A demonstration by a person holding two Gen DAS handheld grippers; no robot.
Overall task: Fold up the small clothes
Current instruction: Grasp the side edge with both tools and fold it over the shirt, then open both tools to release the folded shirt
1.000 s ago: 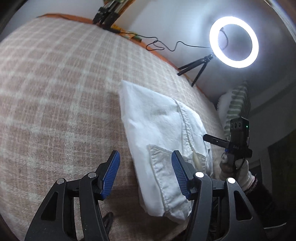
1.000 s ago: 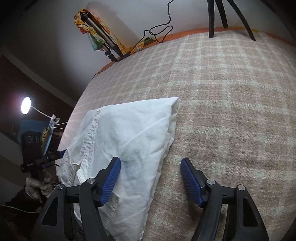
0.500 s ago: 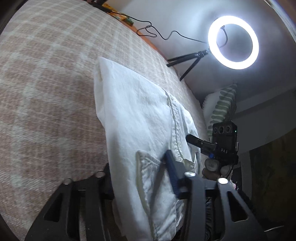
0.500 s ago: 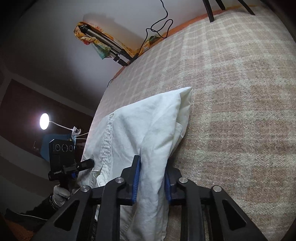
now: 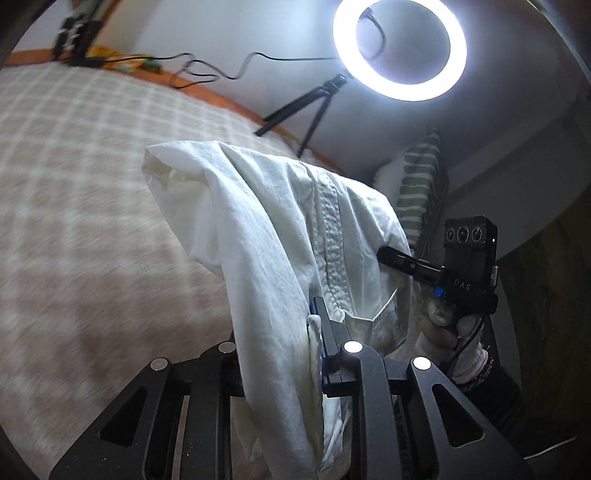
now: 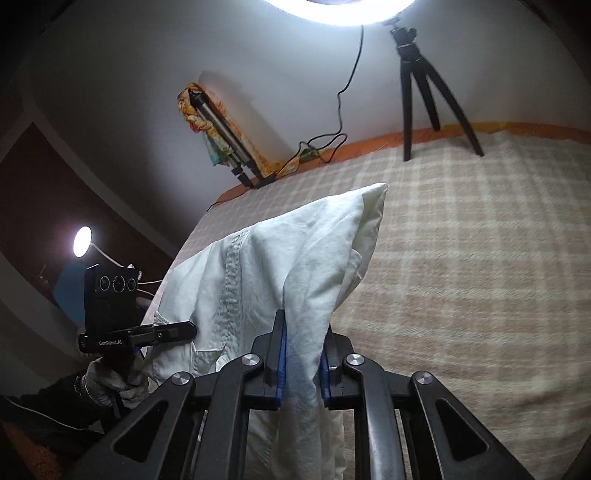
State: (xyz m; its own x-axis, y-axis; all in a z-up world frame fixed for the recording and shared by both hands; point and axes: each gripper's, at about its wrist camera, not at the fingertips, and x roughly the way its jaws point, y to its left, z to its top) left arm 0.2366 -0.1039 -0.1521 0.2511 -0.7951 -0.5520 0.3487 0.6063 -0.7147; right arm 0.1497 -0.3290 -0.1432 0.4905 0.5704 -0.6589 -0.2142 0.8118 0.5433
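Left gripper (image 5: 314, 354) is closing its jaws on the near edge of the white shirt (image 5: 266, 229), cloth pinched between the pads. Right gripper (image 6: 301, 358) is closing too, clamping the shirt's other near corner. The shirt is hanging lifted between them, its far fold draping over the checked blanket (image 6: 461, 258) on the bed, ring light (image 5: 399, 44) glowing beyond.

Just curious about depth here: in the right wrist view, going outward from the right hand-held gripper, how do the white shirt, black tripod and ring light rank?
1. White shirt, between its pads.
2. Black tripod, far bed edge, right.
3. Ring light, atop the tripod.
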